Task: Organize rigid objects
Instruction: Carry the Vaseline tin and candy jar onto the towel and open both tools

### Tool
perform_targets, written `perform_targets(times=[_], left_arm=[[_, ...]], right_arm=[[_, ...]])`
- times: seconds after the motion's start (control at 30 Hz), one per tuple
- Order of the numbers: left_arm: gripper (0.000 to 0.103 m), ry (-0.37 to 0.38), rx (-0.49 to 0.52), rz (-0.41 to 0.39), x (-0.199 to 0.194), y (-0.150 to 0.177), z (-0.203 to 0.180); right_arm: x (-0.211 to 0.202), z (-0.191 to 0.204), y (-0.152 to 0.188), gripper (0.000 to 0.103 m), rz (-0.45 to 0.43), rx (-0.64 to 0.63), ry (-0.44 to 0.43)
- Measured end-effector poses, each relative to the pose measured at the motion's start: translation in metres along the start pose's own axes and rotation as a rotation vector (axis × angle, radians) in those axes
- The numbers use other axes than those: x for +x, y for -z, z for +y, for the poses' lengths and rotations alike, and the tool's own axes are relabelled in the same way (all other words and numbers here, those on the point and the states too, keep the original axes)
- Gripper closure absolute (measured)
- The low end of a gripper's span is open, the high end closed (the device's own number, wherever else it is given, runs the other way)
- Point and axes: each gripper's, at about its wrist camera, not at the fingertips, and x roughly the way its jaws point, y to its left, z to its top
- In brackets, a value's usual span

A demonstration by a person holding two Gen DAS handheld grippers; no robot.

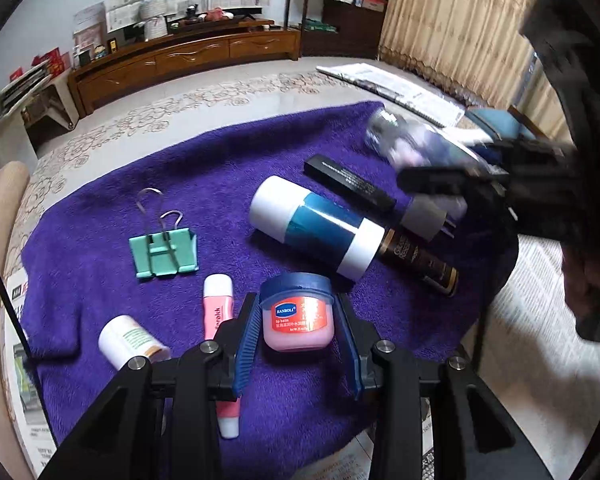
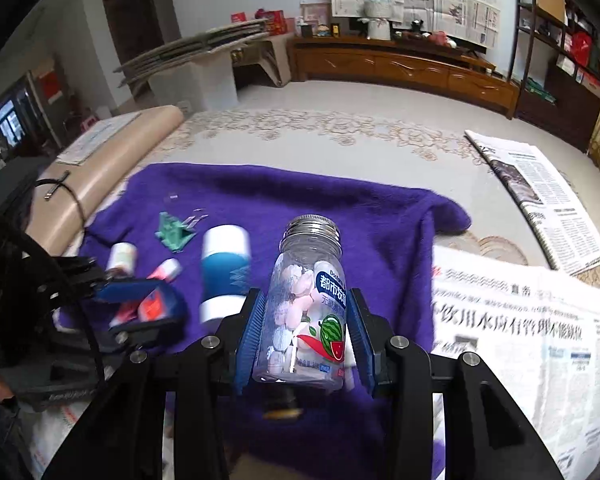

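Left wrist view: your left gripper (image 1: pixel 298 320) stands fairly wide, its blue pads on either side of the lip balm jar (image 1: pixel 297 313), which sits upright on the purple towel (image 1: pixel 100 220) with its blue lid up; whether the pads touch the jar cannot be told. Beyond it, the white-and-teal bottle (image 1: pixel 318 227) lies on its side, long axis running from far left to near right, just beside a dark brown tube (image 1: pixel 420 258) and a black stick (image 1: pixel 350 182) laid roughly parallel. A green binder clip (image 1: pixel 164 252) lies to the left, a pink tube (image 1: pixel 220 308) and a small white bottle (image 1: pixel 130 340) nearer you. At the right, blurred, your right gripper (image 1: pixel 452 184) carries a clear bottle (image 1: pixel 416 142). Right wrist view: your right gripper (image 2: pixel 306 328) is closed on the clear bottle (image 2: pixel 306 308), pads pressed against its sides; the bottle's long axis points forward along the fingers, its metal cap (image 2: pixel 313 226) away from you, above the purple towel (image 2: pixel 380 232). Your left gripper (image 2: pixel 148 308) appears blurred at the left.
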Motion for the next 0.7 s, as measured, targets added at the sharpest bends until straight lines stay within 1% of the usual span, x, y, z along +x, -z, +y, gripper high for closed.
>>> perform_targets(times=[0.1,0.33,0.53,0.7], left_arm=[[0.068,-0.022,0.029,0.013,0.005,0.001,-0.004],[0.067,-0.035,0.069,0.018,0.002,0.001,-0.01],[0.067,-0.031,0.073,0.02,0.001,0.001,-0.009],[0.067,-0.027,0.078,0.02,0.004,-0.002,-0.007]], right_arm=[[0.012,-0.011,-0.008,0.061,0.016,0.007,0.027],[0.043,-0.028,-0.023,0.062,0.069,0.019,0.057],[0.06,-0.03,-0.031,0.062,0.116,-0.007,0.083],[0.066,-0.031,-0.034,0.063,0.132,-0.023,0.087]])
